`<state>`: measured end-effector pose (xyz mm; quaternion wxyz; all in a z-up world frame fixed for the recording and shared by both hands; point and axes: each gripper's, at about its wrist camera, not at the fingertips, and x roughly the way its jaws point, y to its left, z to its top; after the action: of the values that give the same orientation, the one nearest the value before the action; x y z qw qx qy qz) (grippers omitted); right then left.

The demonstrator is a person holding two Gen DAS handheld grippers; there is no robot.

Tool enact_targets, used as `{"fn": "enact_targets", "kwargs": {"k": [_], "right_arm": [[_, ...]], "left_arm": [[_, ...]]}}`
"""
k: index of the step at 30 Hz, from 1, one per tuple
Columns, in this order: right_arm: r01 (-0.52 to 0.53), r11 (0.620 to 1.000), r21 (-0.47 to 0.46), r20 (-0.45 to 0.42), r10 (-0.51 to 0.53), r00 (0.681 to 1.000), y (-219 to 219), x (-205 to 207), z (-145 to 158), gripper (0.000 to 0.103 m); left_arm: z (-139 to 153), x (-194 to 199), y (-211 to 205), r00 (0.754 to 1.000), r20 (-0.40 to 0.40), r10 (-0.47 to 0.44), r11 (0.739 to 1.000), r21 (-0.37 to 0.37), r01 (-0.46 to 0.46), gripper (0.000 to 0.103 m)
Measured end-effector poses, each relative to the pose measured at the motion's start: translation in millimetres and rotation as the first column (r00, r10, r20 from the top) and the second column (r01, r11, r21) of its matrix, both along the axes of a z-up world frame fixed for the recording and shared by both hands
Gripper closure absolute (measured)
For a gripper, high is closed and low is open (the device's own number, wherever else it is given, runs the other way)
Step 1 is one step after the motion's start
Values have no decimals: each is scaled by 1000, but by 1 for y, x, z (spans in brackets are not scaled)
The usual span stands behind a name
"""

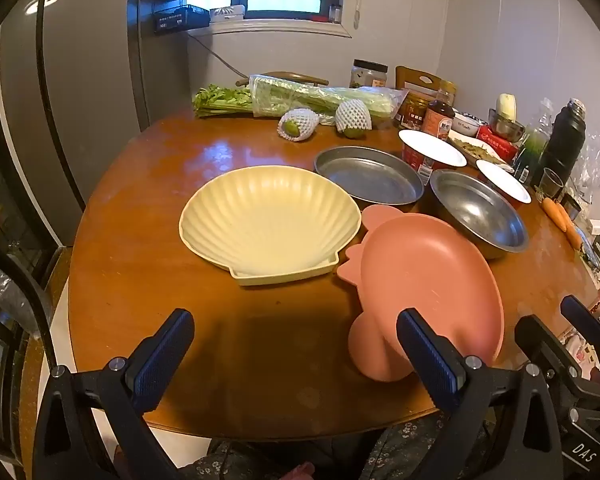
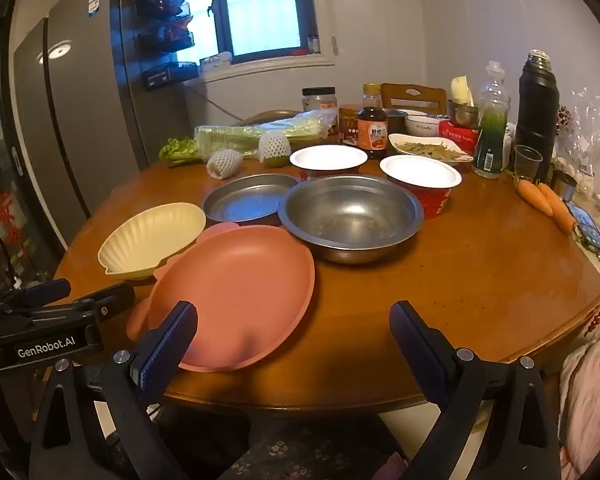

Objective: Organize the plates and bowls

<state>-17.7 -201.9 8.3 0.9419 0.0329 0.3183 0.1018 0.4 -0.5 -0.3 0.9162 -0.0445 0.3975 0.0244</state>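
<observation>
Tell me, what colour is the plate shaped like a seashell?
The shell plate is pale creamy yellow with ribbed grooves. It shows best in the left wrist view.

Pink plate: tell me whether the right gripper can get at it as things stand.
Probably yes. The right gripper is open and empty, and the pink plate lies just ahead by its left finger, near the table edge, with nothing between them.
</observation>
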Motion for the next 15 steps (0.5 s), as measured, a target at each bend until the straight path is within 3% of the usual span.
{"fn": "enact_targets", "kwargs": {"k": [15], "right_arm": [[-8, 1000, -12, 5, 8, 1000, 0, 0, 1, 6]], "left_arm": [[-5, -4, -17, 1000, 2, 2, 1000, 2, -2, 1]]}}
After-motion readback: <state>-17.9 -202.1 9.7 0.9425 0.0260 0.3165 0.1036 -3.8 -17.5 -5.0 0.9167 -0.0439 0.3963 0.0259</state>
